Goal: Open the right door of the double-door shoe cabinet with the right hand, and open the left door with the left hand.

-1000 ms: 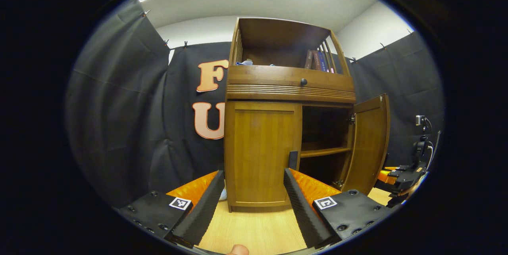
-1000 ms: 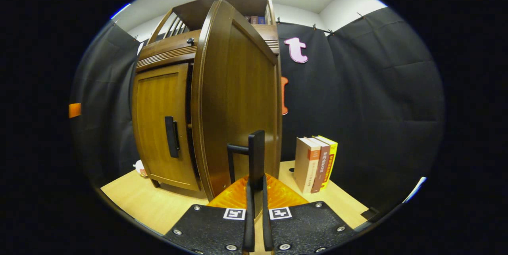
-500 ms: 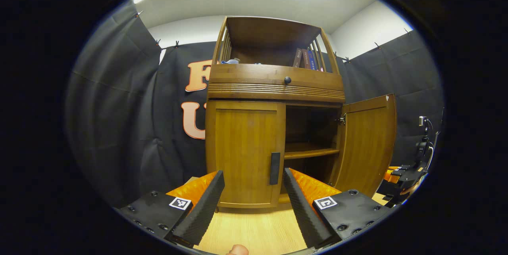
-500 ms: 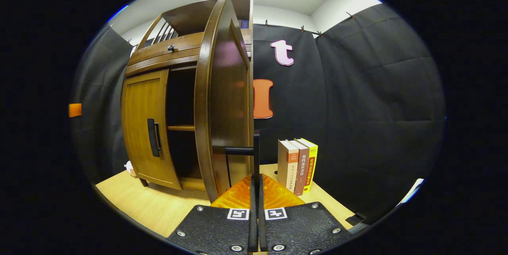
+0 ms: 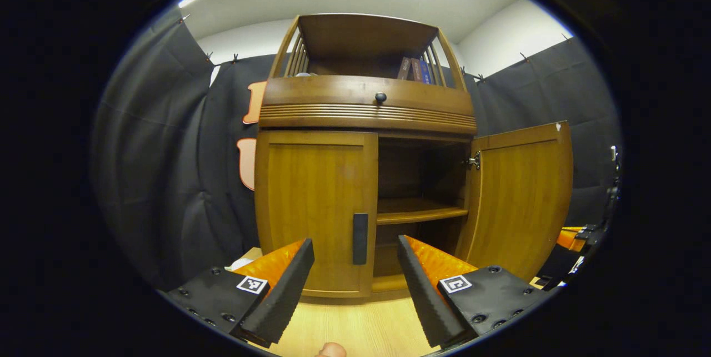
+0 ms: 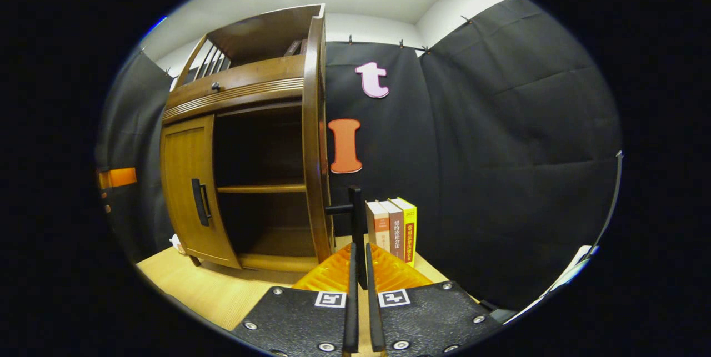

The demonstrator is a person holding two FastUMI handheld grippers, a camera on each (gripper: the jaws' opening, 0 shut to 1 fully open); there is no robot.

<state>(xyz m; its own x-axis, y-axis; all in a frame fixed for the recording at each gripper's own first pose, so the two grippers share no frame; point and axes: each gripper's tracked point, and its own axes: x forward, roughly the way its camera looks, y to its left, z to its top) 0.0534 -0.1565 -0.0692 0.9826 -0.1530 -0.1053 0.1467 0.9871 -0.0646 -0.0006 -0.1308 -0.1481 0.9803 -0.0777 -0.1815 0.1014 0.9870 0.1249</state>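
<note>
Right gripper [image 6: 359,268] first: its two fingers are pinched on the black handle [image 6: 354,214] of the right door [image 6: 314,140], and from my remote seat I see that bar standing upright between them in the right gripper view. That door is swung wide, so I look along its edge there, and the cabinet's right half lies bare with a shelf [image 6: 261,188] across the dark inside. On my other claw, the left gripper [image 5: 355,268] has its fingers spread wide and holds nothing; it hangs in front of the shoe cabinet [image 5: 366,107], short of the left door [image 5: 316,207], which sits closed. The left door's handle [image 5: 360,238] is a dark upright bar near the door's inner edge, and it shows in the gap between my spread fingers, apart from both. In the left gripper view the right door [image 5: 519,196] stands open at the cabinet's right side, hinged by a metal fitting [image 5: 473,161]. Above both doors runs a grooved drawer front with a small dark knob [image 5: 380,97], and over that an open top shelf with a few books [image 5: 414,68] leaning at its right end. Three more books [image 6: 391,229] stand upright on the wooden table [image 6: 205,290] just right of the open door.
</note>
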